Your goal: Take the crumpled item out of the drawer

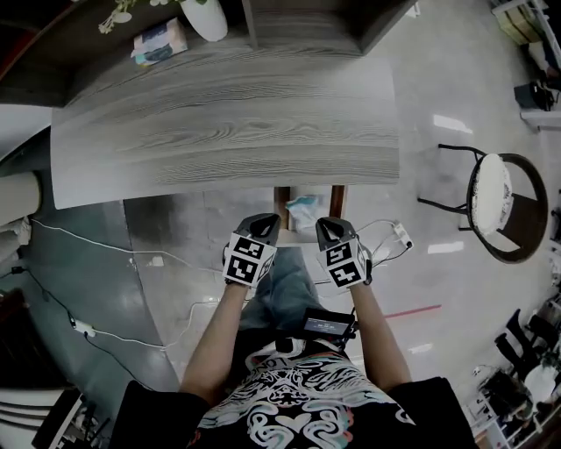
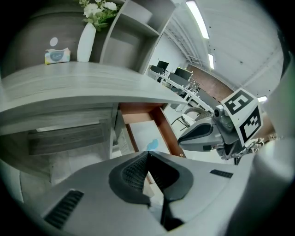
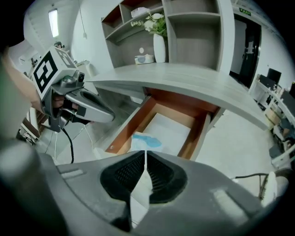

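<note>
Under the front edge of the grey wood desk (image 1: 228,123) the wooden drawer (image 1: 281,197) stands pulled out. A crumpled white and light-blue item (image 1: 304,210) lies in it near the front. My left gripper (image 1: 266,222) and right gripper (image 1: 326,227) hover side by side just in front of the drawer, both shut and empty. In the right gripper view the crumpled item (image 3: 145,140) lies just past the closed gripper (image 3: 145,154), inside the drawer (image 3: 129,124). From the left gripper (image 2: 147,155) only a blue bit of the crumpled item (image 2: 152,144) shows in the drawer (image 2: 166,131).
A white vase (image 1: 206,17) with flowers and a tissue pack (image 1: 159,41) stand at the desk's back, below shelves. A round chair (image 1: 495,202) is on the right. Cables and a power strip (image 1: 83,327) lie on the floor, with a plug block (image 1: 401,233) near my right hand.
</note>
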A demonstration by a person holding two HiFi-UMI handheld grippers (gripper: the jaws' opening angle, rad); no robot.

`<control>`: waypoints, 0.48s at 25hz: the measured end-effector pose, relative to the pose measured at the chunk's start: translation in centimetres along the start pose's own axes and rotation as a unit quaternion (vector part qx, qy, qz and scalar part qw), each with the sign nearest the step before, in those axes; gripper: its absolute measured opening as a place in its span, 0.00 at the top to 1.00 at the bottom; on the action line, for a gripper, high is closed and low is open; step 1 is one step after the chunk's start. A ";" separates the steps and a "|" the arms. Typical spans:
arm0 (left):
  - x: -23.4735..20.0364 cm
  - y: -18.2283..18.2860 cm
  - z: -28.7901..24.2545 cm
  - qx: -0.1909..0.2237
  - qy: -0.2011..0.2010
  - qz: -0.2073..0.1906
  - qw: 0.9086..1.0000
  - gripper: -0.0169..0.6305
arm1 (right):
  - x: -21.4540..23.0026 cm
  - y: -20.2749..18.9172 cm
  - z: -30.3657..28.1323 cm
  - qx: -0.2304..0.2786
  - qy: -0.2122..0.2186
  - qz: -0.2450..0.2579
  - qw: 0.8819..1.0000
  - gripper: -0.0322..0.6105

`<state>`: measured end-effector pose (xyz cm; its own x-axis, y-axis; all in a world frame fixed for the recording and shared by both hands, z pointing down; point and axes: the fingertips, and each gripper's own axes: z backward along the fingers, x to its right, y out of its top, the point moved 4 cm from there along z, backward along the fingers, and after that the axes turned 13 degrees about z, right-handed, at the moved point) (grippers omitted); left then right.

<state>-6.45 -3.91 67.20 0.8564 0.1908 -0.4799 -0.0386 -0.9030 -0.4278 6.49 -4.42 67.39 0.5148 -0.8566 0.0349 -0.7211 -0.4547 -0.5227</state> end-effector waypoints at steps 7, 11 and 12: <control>-0.8 -2.0 -2.3 -0.045 0.003 0.000 0.999 0.97 | -0.3 -1.3 -3.3 -0.037 0.051 0.024 0.998 0.91; -1.1 -2.5 -2.8 -0.048 0.002 0.007 0.999 0.97 | -0.7 -1.8 -4.6 -0.043 0.070 0.034 0.996 0.86; -1.2 -2.6 -2.8 -0.048 0.003 0.008 0.999 0.97 | -0.9 -1.7 -4.8 -0.042 0.073 0.037 0.996 0.85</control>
<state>-5.90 -2.91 71.02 0.8587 0.1742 -0.4820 -0.0032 -0.9387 -0.3448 5.06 -4.07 72.29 0.3902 -0.9123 0.1248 -0.7943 -0.4020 -0.4556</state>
